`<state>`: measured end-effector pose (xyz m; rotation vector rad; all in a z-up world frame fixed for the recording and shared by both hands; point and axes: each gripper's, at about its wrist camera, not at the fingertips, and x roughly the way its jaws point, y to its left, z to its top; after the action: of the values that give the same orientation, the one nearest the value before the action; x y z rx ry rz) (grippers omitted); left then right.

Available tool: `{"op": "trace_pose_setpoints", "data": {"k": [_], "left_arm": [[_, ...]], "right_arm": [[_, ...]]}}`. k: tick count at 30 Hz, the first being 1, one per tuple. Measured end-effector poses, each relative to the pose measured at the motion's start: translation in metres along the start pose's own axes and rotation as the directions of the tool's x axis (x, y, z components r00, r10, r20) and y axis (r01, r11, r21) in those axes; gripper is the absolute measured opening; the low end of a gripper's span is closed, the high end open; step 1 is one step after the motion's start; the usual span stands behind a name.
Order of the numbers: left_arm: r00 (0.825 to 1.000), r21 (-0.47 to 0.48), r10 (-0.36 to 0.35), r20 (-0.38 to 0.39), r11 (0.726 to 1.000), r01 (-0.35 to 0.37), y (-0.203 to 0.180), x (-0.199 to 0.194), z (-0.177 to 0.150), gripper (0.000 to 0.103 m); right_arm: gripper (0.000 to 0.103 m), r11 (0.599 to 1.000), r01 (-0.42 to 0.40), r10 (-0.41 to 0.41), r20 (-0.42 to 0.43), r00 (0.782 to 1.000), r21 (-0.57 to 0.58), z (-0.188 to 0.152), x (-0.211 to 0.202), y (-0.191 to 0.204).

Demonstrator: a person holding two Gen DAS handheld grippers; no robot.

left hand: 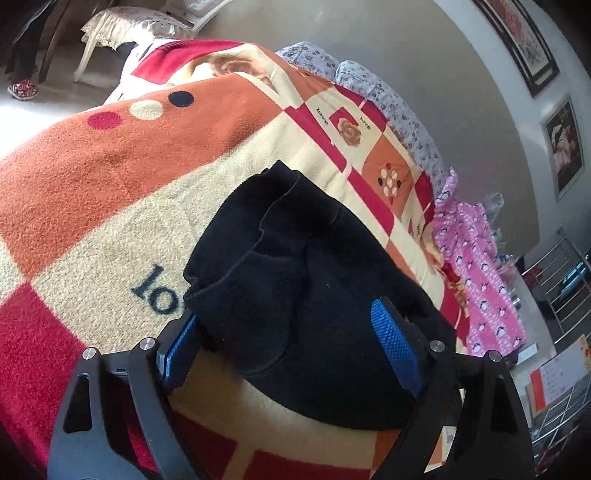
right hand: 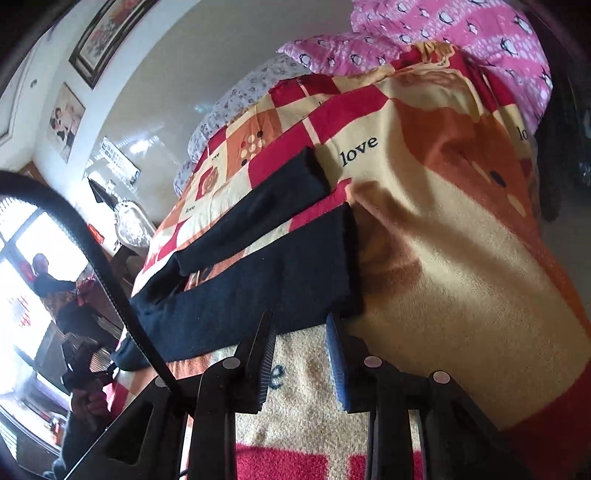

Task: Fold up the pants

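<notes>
Both grippers gape: left gripper (left hand: pixel 291 347) straddling black pants (left hand: pixel 306 280) unpinched, right gripper (right hand: pixel 303 365) above blanket (right hand: pixel 461 295).

1. A patchwork blanket (left hand: pixel 92 177) in orange, cream and red is covering the bed and filling most of both frames, with "love" printed on it.
2. A pink penguin-print quilt (right hand: pixel 461 33) is lying bunched at the upper right of the right wrist view.
3. A floral sheet (left hand: pixel 388 96) is showing along the blanket's far edge, upper middle of the left wrist view.
4. Two framed pictures (right hand: pixel 107 33) are hanging on the wall at the upper left.
5. A cushioned chair (left hand: pixel 122 26) is standing at the upper left.
6. Metal railings (left hand: pixel 565 288), possibly a rack, are showing at the right edge.
</notes>
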<state>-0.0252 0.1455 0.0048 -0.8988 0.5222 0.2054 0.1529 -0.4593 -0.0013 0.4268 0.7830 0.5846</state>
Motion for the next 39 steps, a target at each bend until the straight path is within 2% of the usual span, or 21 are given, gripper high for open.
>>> {"op": "trace_pose_setpoints", "data": {"k": [1, 3, 4, 5, 6, 8, 10, 12, 14, 17, 19, 21, 25, 27, 28, 29, 30, 31, 33, 36, 39], "left_arm": [[1.0, -0.001, 0.001, 0.006, 1.0, -0.001, 0.0, -0.001, 0.0, 0.086], [1.0, -0.014, -0.003, 0.006, 1.0, 0.003, 0.001, -0.001, 0.001, 0.064], [1.0, -0.025, -0.005, 0.004, 1.0, 0.005, 0.003, -0.001, 0.0, 0.045], [1.0, -0.033, 0.01, 0.011, 0.999, -0.01, 0.005, -0.001, -0.002, 0.035], [1.0, -0.04, 0.02, 0.017, 0.999, -0.02, 0.008, -0.001, -0.003, 0.033], [0.999, -0.05, 0.033, 0.026, 0.998, -0.032, 0.01, -0.001, -0.003, 0.017], [0.998, -0.028, 0.052, 0.039, 0.998, -0.051, 0.007, -0.003, -0.004, 0.013], [0.994, 0.039, 0.092, 0.065, 0.995, -0.094, -0.005, -0.004, -0.008, 0.012], [0.988, 0.107, 0.124, 0.096, 0.985, -0.134, -0.018, -0.005, -0.012, 0.012], [0.983, 0.153, 0.145, 0.11, 0.975, -0.161, -0.024, -0.004, -0.016, 0.012], [0.986, 0.136, 0.141, 0.095, 0.979, -0.153, -0.019, -0.001, -0.014, 0.012], [0.986, 0.077, 0.15, 0.071, 0.985, -0.155, -0.008, 0.001, -0.011, 0.012], [0.997, -0.026, 0.076, 0.019, 0.997, -0.075, 0.011, 0.005, -0.007, 0.018], [0.998, -0.034, 0.061, 0.015, 0.998, -0.061, 0.012, 0.005, -0.007, 0.018], [0.998, -0.03, 0.064, 0.015, 0.998, -0.064, 0.012, 0.005, -0.007, 0.018], [0.998, -0.028, 0.064, 0.018, 0.998, -0.064, 0.011, 0.005, -0.008, 0.018], [0.998, -0.029, 0.053, 0.021, 0.998, -0.053, 0.011, 0.004, -0.008, 0.018], [0.999, -0.034, 0.046, 0.026, 0.998, -0.045, 0.012, 0.003, -0.007, 0.012], [0.998, -0.021, 0.058, 0.031, 0.998, -0.057, 0.009, 0.001, -0.007, 0.009], [0.996, 0.009, 0.057, 0.07, 0.998, -0.058, 0.001, -0.015, -0.01, 0.008], [0.997, -0.012, 0.039, 0.073, 0.999, -0.038, 0.005, -0.038, -0.013, 0.008]], "right_arm": [[0.027, 1.0, 0.004, -0.004, 0.007, 1.0, -0.01, -0.001, 0.0, 0.001], [0.029, 0.999, 0.009, -0.009, 0.02, 1.0, -0.033, -0.003, -0.001, 0.005], [0.033, 0.999, 0.004, -0.003, 0.021, 1.0, -0.038, -0.004, -0.001, 0.007], [0.037, 0.999, -0.005, 0.006, 0.016, 1.0, -0.039, -0.003, -0.001, 0.008], [0.038, 0.999, -0.009, 0.009, 0.006, 1.0, -0.033, -0.002, -0.001, 0.009], [0.039, 1.0, -0.008, 0.008, -0.025, 1.0, 0.021, 0.001, -0.002, 0.009], [0.04, 0.985, -0.03, 0.035, -0.025, 0.999, 0.168, 0.005, -0.011, -0.001], [0.041, 0.934, -0.08, 0.086, -0.002, 0.996, 0.349, 0.004, -0.019, -0.016], [0.041, 0.868, -0.058, 0.083, -0.03, 0.996, 0.494, 0.003, -0.023, -0.028], [0.041, 0.836, 0.013, 0.066, -0.124, 0.99, 0.549, 0.007, -0.018, -0.026], [0.041, 0.806, -0.009, 0.089, -0.107, 0.99, 0.592, 0.009, -0.013, -0.029], [0.039, 0.801, -0.016, 0.096, -0.102, 0.99, 0.598, 0.014, -0.005, -0.033], [0.038, 0.806, -0.009, 0.065, -0.074, 0.995, 0.592, 0.027, 0.005, -0.031], [0.037, 0.831, 0.003, 0.043, -0.069, 0.997, 0.556, 0.032, 0.009, -0.027], [0.03, 0.844, 0.01, 0.031, -0.068, 0.997, 0.537, 0.033, 0.011, -0.025], [0.016, 0.859, 0.03, 0.013, -0.081, 0.997, 0.512, 0.032, 0.014, -0.023], [0.01, 0.864, 0.041, 0.003, -0.086, 0.996, 0.503, 0.03, 0.015, -0.025], [0.004, 0.866, 0.034, 0.003, -0.074, 0.997, 0.499, 0.026, 0.015, -0.028], [0.004, 0.889, 0.004, 0.015, -0.038, 0.999, 0.457, 0.021, 0.013, -0.026], [0.004, 0.937, 0.021, -0.016, -0.02, 1.0, 0.349, 0.02, 0.006, -0.011], [0.004, 0.943, -0.015, 0.015, 0.001, 1.0, 0.332, 0.019, -0.012, -0.002]]}}
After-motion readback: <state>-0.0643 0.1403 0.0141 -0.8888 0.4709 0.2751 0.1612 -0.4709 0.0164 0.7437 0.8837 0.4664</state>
